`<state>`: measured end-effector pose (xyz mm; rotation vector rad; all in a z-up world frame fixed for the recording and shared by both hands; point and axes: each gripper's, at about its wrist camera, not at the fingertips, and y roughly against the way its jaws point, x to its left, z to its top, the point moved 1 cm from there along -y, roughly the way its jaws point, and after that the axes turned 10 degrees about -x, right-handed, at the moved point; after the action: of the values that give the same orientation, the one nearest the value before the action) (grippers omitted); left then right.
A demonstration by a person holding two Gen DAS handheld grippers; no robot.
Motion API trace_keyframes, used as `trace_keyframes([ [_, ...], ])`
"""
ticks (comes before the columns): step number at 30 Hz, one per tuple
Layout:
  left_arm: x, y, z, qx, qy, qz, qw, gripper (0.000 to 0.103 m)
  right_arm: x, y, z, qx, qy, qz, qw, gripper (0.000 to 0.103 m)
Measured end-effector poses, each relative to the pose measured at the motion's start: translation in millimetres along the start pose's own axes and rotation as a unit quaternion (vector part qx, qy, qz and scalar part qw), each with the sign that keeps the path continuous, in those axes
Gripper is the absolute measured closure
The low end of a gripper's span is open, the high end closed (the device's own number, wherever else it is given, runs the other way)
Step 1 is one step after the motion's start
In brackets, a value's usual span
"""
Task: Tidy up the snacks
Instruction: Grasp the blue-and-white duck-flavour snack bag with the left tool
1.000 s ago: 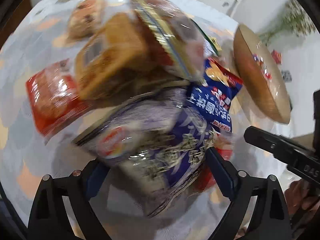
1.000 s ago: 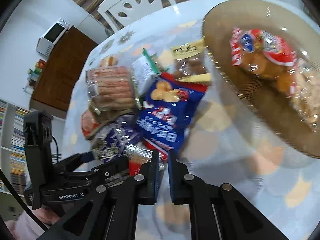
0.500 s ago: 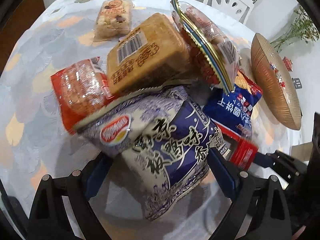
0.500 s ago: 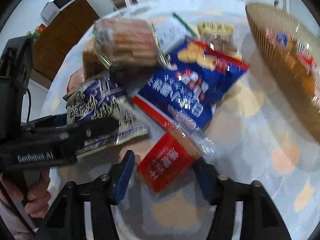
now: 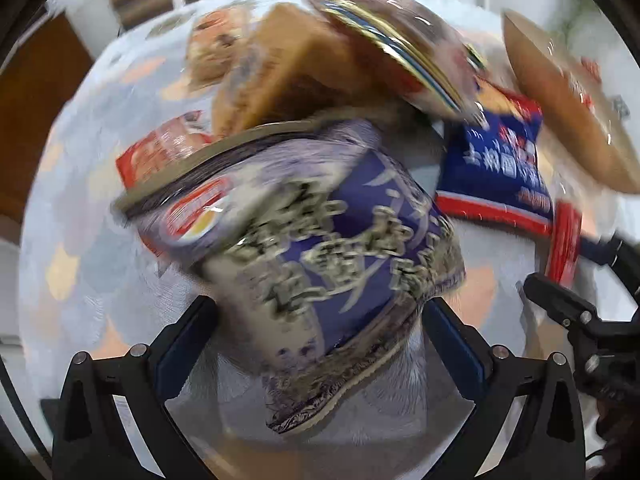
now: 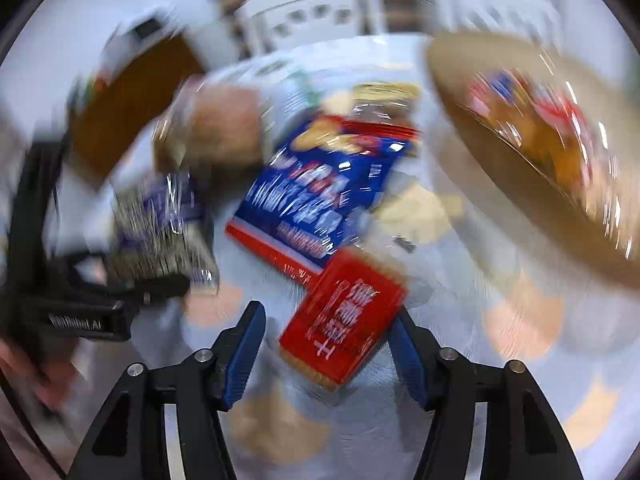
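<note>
A round table (image 5: 72, 240) under a pale patterned cloth fills both views, with white chairs (image 6: 304, 16) and a brown cabinet (image 6: 128, 100) smeared behind it; both pictures are badly blurred.

The left gripper (image 5: 320, 320) stands wide apart, its jaws having just been opening. The purple bag (image 5: 312, 240) lies between its blue pads; whether they still touch it cannot be told, since the bag's bulk covers both tips. The print on the bag is unreadable. Beyond it a red packet (image 5: 160, 152) peeks out, mostly buried, under a brown block (image 5: 280, 72) and a clear-topped tray (image 5: 400, 40) leaning on it. To the right lies the blue bag (image 5: 500, 164).

The right gripper (image 6: 328, 348) is spread about halfway, its jaws having just been opening. The red pack (image 6: 344, 320) sits between the pads; the right pad is at its edge, the left clear of it, and contact is too blurred to judge. In the left view this pack is a thin sliver. Just past it lies the blue bag, its lower edge touching the pack. Further right is the basket (image 6: 520, 168), cut off by the frame edge, holding snacks blurred beyond recognition. At far left a hand (image 6: 24, 368) holds the left gripper, half out of frame.
</note>
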<state>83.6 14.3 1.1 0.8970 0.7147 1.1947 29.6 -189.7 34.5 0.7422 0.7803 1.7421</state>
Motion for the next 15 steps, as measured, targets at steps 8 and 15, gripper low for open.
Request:
trace_keyframes([
  [8,32,11,0,-0.003,0.107,-0.093,0.9899,0.001,16,-9,-13,-0.016,0.033,-0.014,0.999,0.000],
  [15,54,18,13,-0.021,0.176,-0.137,0.9745,0.001,-11,-2,-18,-0.041,-0.023,-0.059,0.997,0.000],
])
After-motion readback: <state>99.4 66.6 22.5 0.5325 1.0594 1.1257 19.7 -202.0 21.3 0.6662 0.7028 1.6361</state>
